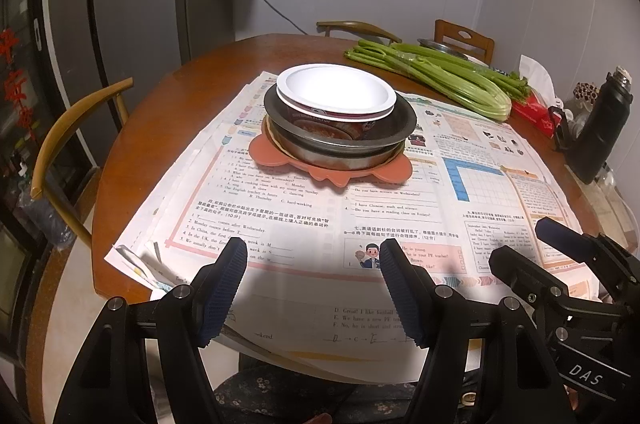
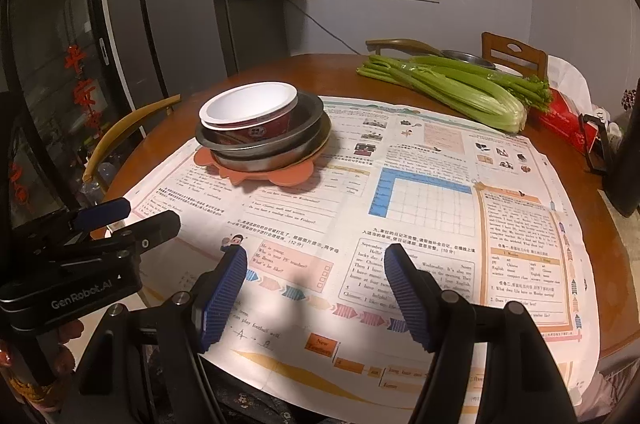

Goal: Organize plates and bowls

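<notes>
Atop the orange mat [image 1: 320, 171], a light paper bowl [image 1: 336, 95] nests in steel bowls [image 1: 340, 139]. Both tongs, left [image 1: 312, 288] and right [image 2: 314, 294], gape wide, empty. Its thin rim looks the best hold.

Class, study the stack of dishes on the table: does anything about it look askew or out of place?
Yes. The white-rimmed paper bowl on top sits off-centre and tilted in the metal bowls, leaning toward the stack's left side. The orange plate underneath lies flat on the worksheets. Nothing looks spilled or broken.
</notes>
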